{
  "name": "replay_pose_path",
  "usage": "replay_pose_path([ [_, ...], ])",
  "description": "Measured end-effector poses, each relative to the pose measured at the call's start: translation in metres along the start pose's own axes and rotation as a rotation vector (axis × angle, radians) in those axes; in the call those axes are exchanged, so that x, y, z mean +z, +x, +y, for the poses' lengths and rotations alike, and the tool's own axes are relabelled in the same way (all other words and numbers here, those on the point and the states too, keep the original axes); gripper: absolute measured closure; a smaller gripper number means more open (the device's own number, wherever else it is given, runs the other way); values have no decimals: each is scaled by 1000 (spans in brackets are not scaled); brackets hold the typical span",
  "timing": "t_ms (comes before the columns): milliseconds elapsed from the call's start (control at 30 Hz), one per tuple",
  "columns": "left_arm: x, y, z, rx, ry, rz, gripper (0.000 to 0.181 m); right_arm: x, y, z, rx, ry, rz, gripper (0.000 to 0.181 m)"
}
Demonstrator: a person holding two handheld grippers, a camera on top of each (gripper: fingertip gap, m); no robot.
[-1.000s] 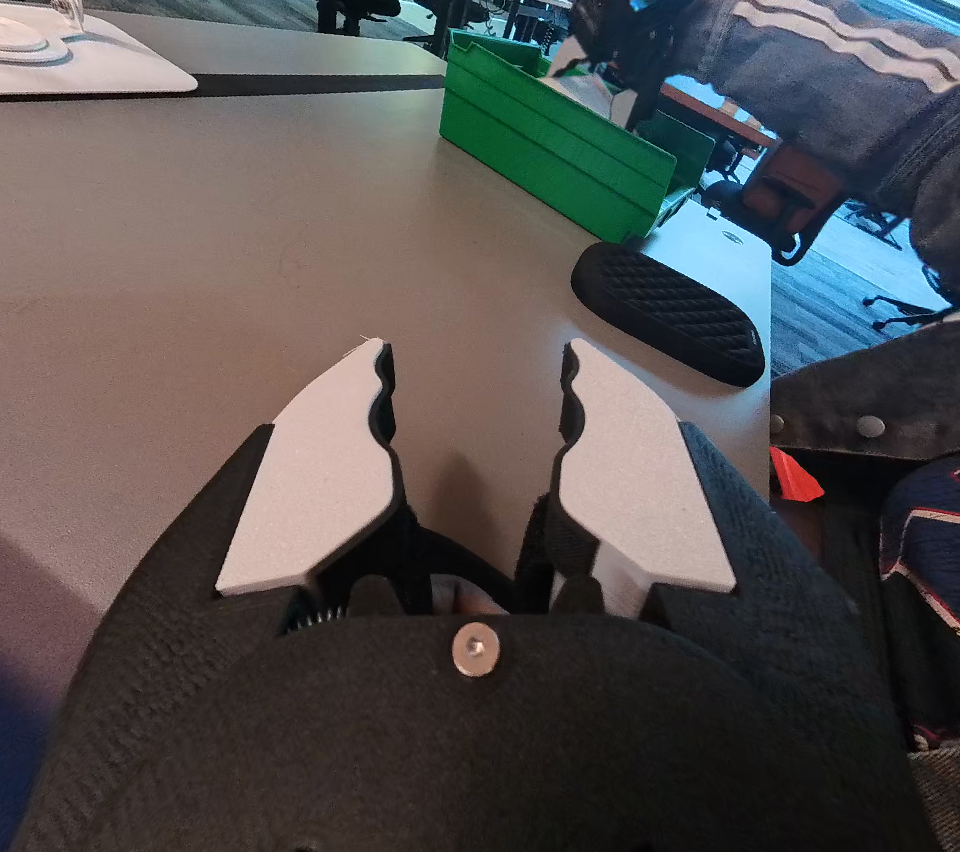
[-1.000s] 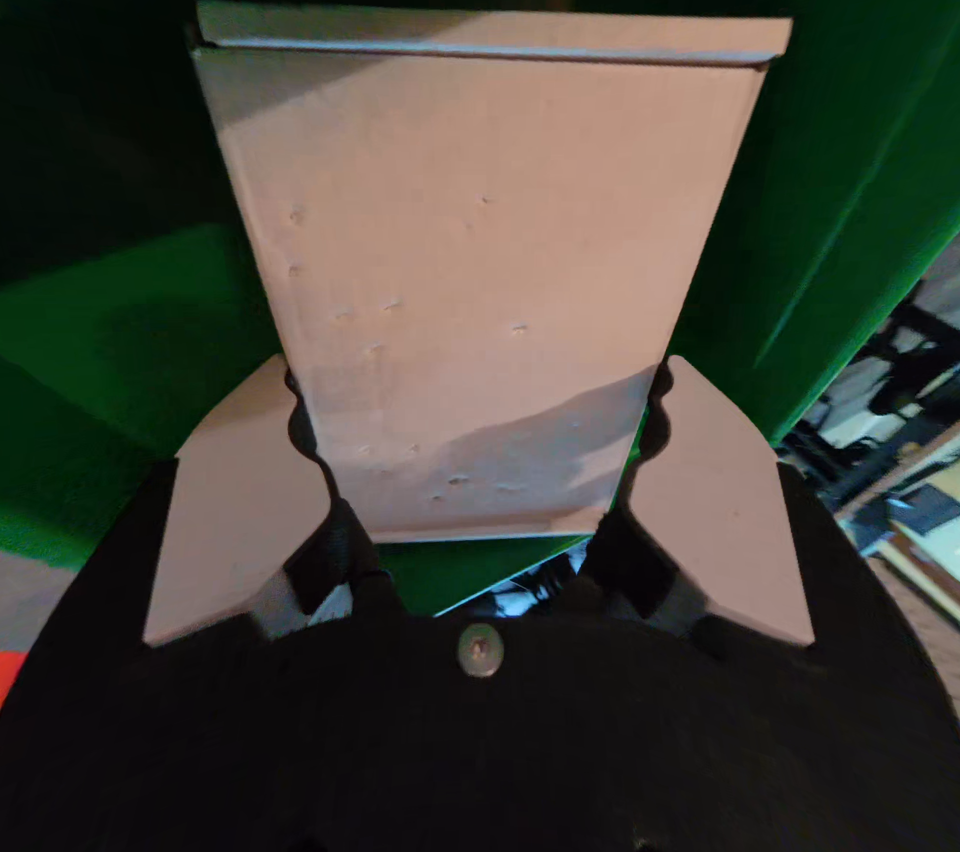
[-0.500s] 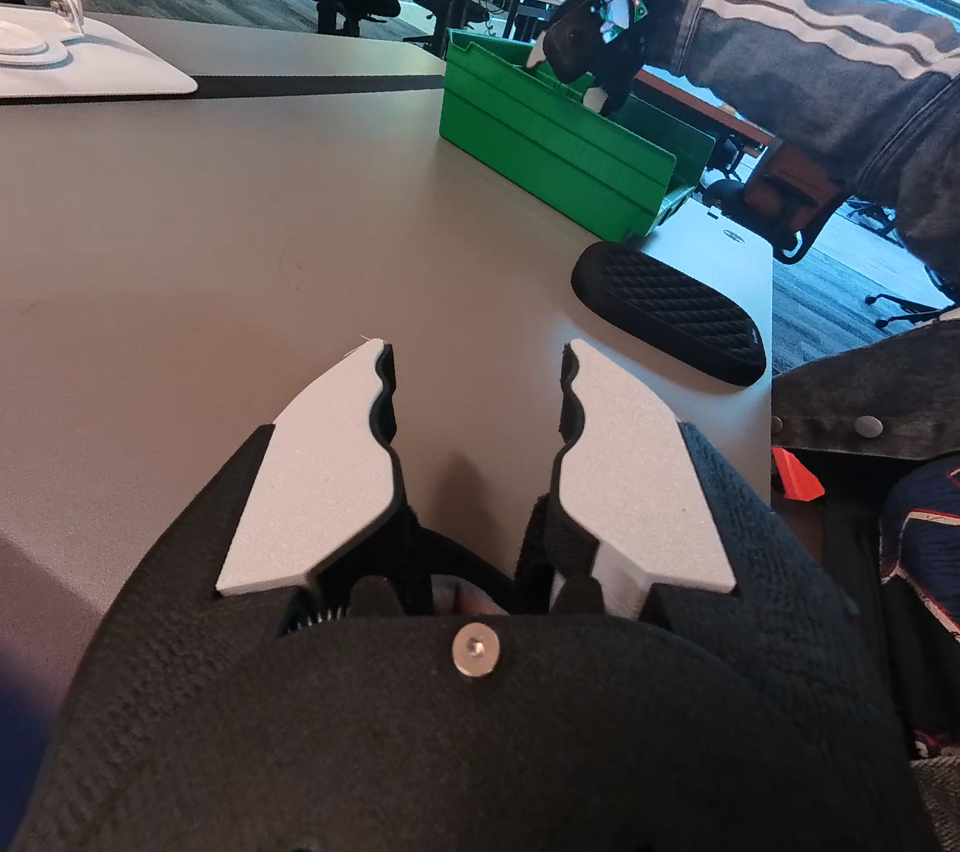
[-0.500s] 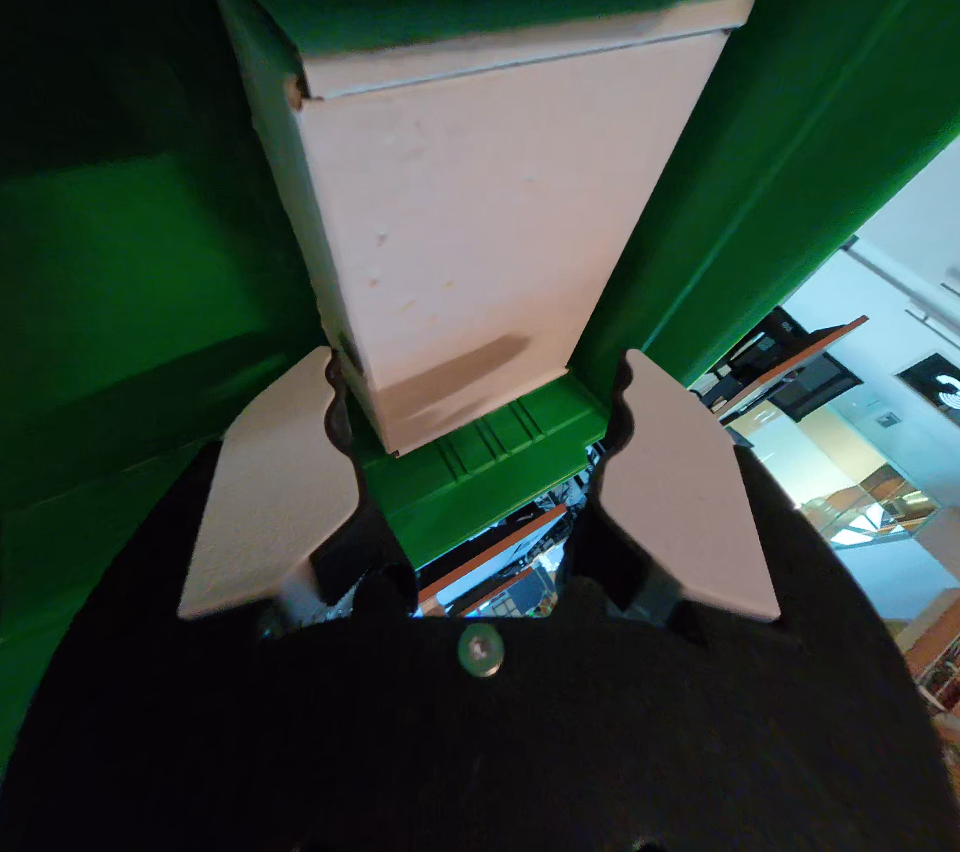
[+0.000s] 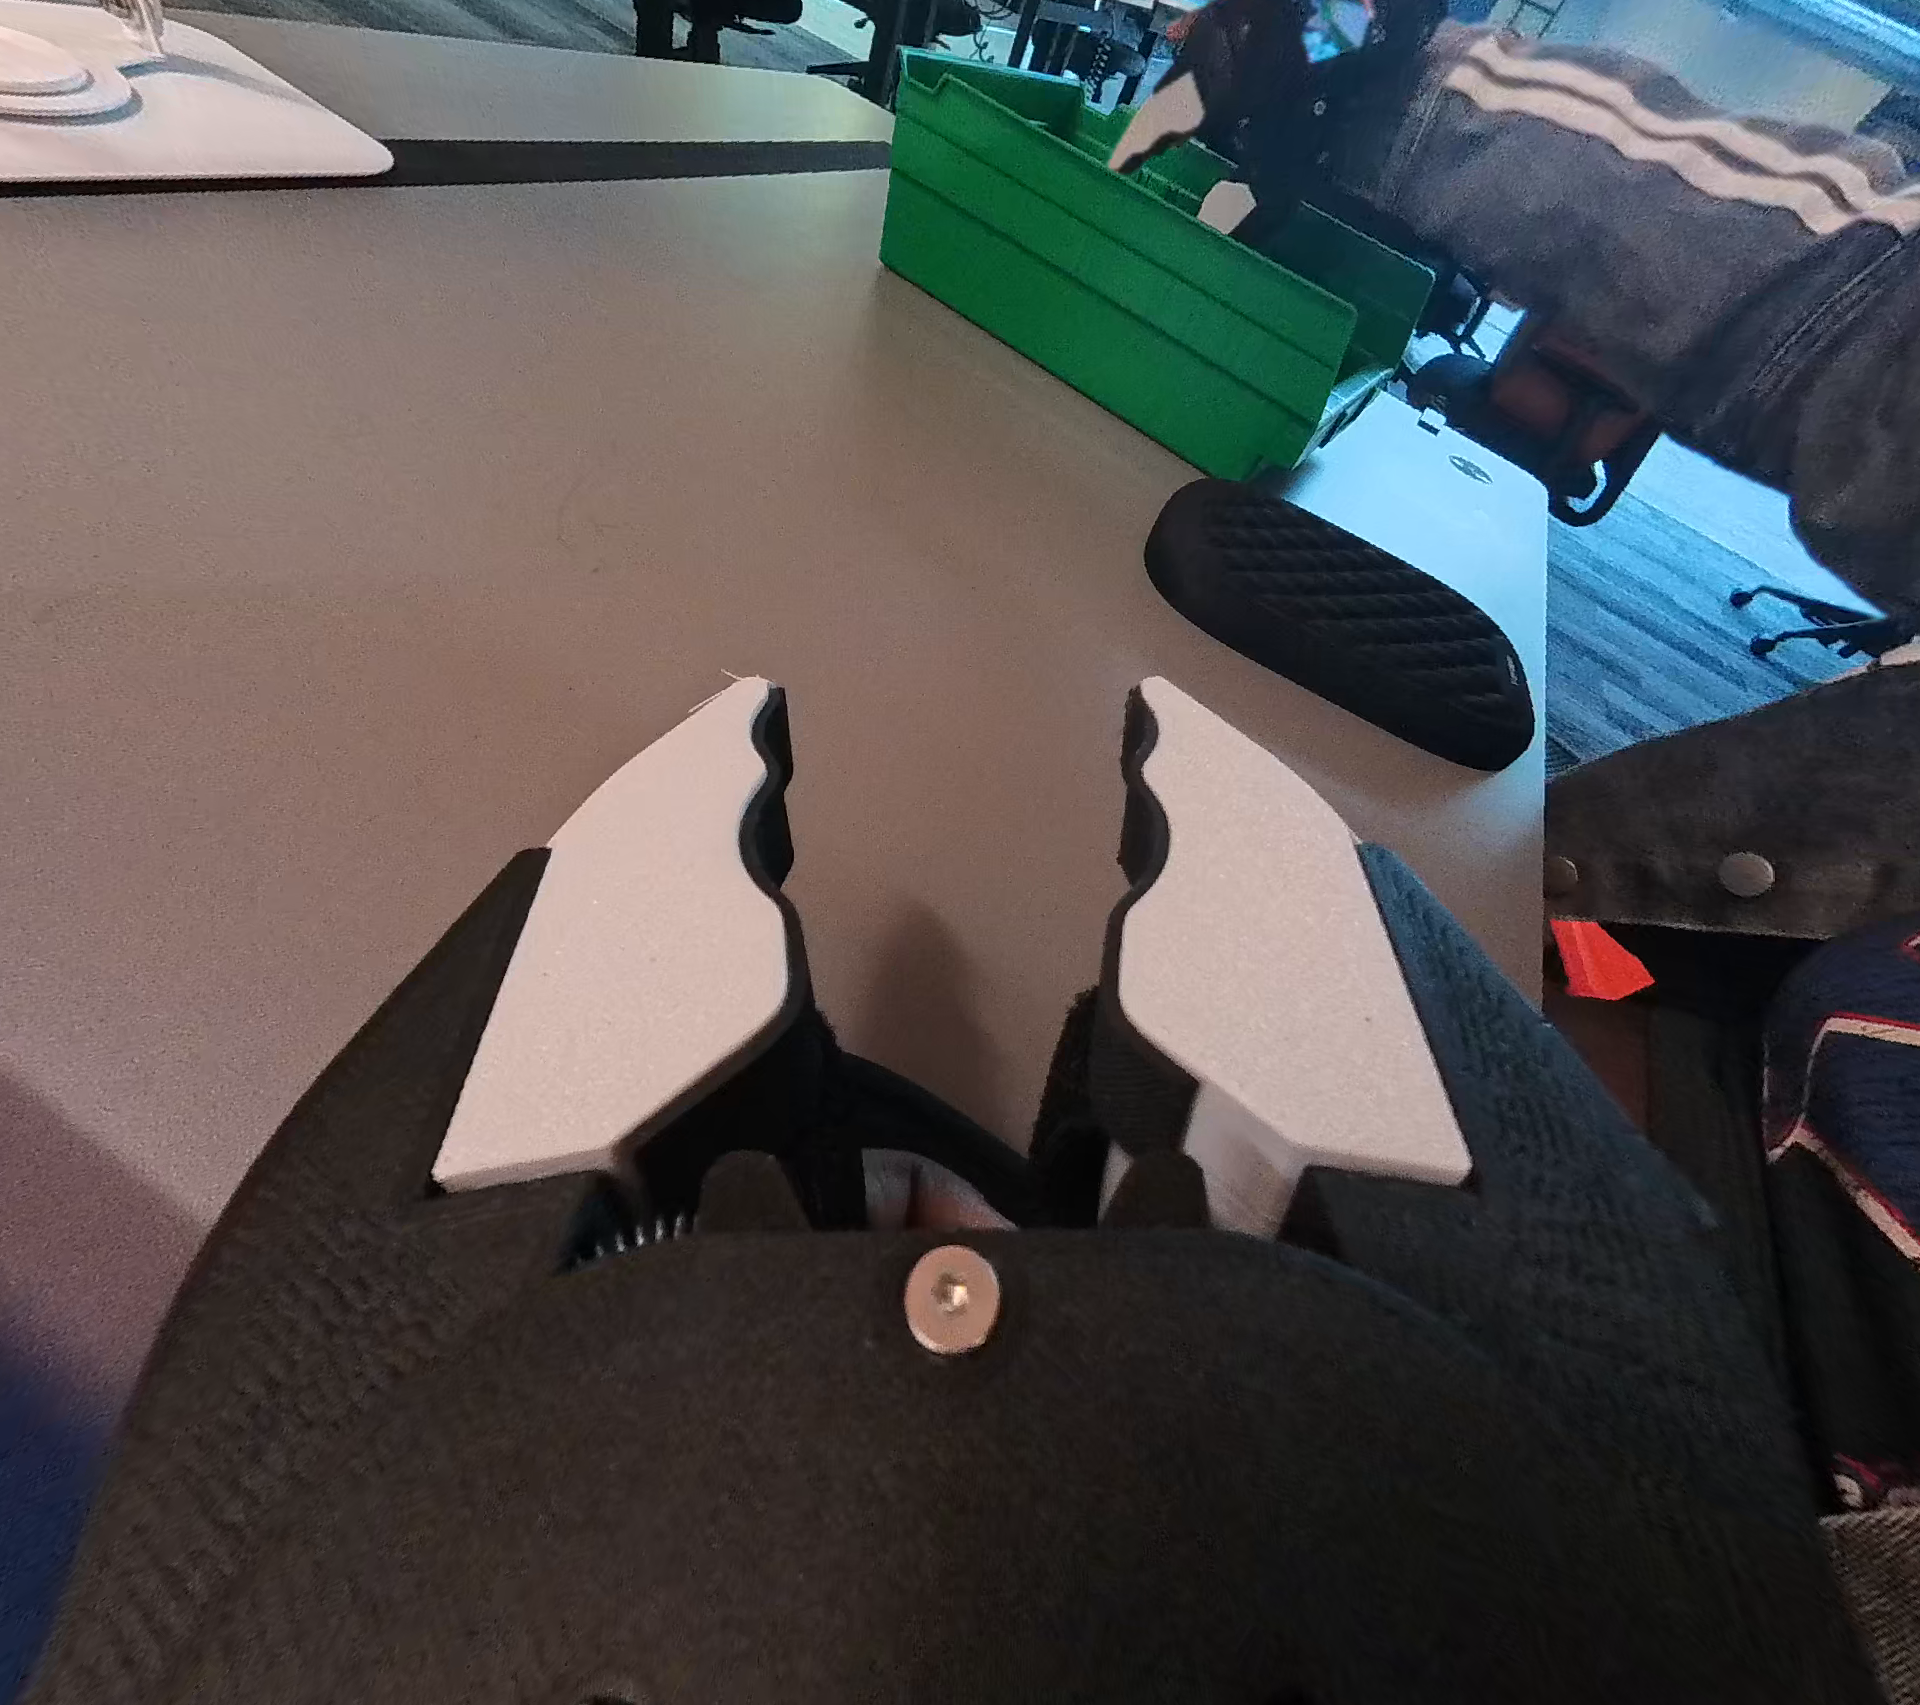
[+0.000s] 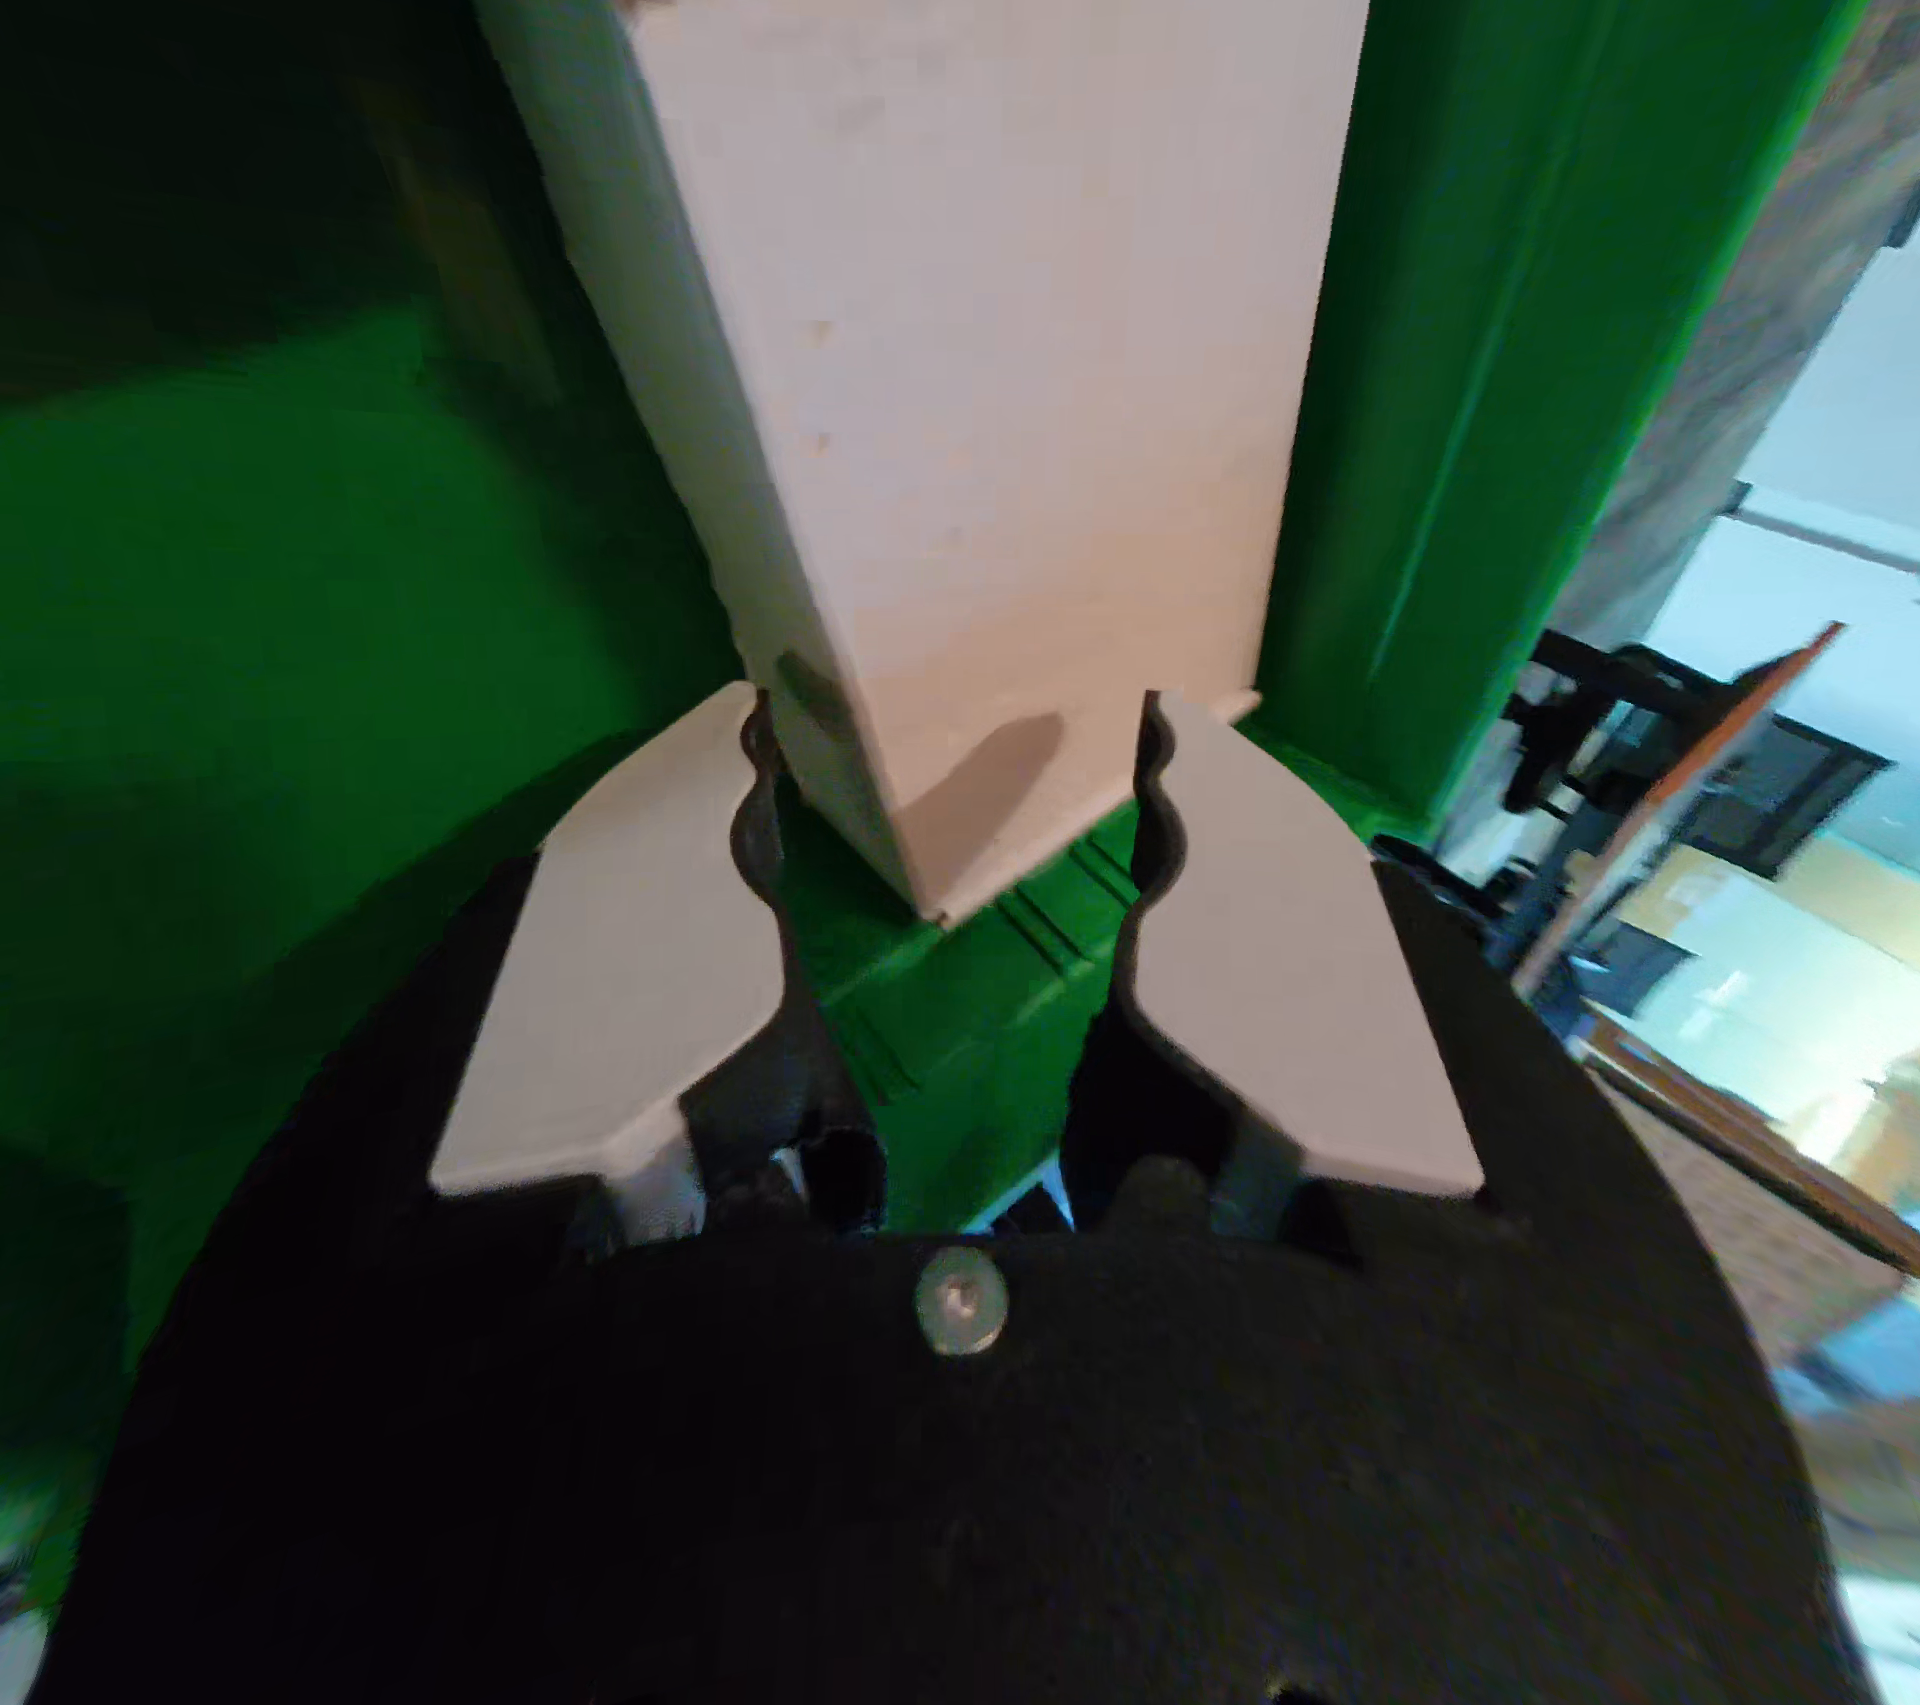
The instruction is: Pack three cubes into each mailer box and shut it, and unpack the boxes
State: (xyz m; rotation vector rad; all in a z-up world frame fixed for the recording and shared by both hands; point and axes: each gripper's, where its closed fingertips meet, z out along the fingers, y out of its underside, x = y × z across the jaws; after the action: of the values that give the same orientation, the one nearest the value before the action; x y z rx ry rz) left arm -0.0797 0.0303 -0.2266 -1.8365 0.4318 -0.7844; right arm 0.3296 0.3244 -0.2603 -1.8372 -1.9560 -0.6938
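A closed white mailer box [image 6: 987, 305] lies inside the green bin [image 6: 260, 616], against its right wall. My right gripper [image 6: 951, 699] hovers just above the box's near end, open and holding nothing, with the gap between its jaws narrower than the box. In the left wrist view it [image 5: 1190, 164] hangs over the green bin [image 5: 1091, 305], held by a person's striped sleeve [image 5: 1662, 201]. My left gripper [image 5: 951, 699] is open and empty, low over the grey table [image 5: 416, 460]. No cubes are in view.
A black ribbed pad [image 5: 1340, 616] lies near the table's right edge, in front of the bin. A white lamp base [image 5: 156, 107] stands at the far left. Desks and chairs stand beyond the table. One gripper's finger ends stand about 50 cm off the other's.
My right gripper let go of the white box inside the green bin, drew back and up, and its jaws narrowed. My left gripper has not moved.
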Motion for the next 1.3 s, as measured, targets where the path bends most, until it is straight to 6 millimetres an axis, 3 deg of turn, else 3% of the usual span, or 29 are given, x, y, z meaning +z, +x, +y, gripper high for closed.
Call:
replay_pose_path([
  [267, 0, -1, 1, -9, -3, 1, 120, -6, -14, -52, 112, 224, -31, 132],
  [533, 0, 0, 1, -2, -5, 0, 120, -4, -10, -58, 155, 246, -22, 132],
  [633, 0, 0, 1, -1, -4, -1, 120, -13, -9, -63, 200, 315, -17, 129],
  [700, 0, 0, 1, -1, -6, -2, 120, -33, -4, -74, 314, 432, -25, 122],
  [767, 1, 0, 2, -2, -11, -1, 123, -64, 6, -87, 446, 587, -6, 115],
  [900, 2, 1, 3, 7, -23, -1, 125, -162, 16, -117, 668, 1021, 42, 111],
  [967, 3, 3, 3, 26, -28, 1, 122, -219, -1, -137, 672, 1279, 7, 105],
  [1033, 3, 7, 3, 63, -31, 8, 112, -276, -32, -157, 628, 1572, -65, 103],
  [1100, 0, 16, -1, 122, -14, 27, 106, -311, -72, -177, 578, 1751, -227, 102],
  [1133, -3, 23, -4, 148, -4, 45, 103, -318, -94, -188, 549, 1784, -338, 99],
  [1200, -13, 42, -9, 181, -14, 111, 99, -313, -133, -212, 522, 1769, -520, 96],
  [1300, -39, 57, -17, 299, -71, 142, 98, -273, -180, -247, 506, 1616, -705, 87],
])
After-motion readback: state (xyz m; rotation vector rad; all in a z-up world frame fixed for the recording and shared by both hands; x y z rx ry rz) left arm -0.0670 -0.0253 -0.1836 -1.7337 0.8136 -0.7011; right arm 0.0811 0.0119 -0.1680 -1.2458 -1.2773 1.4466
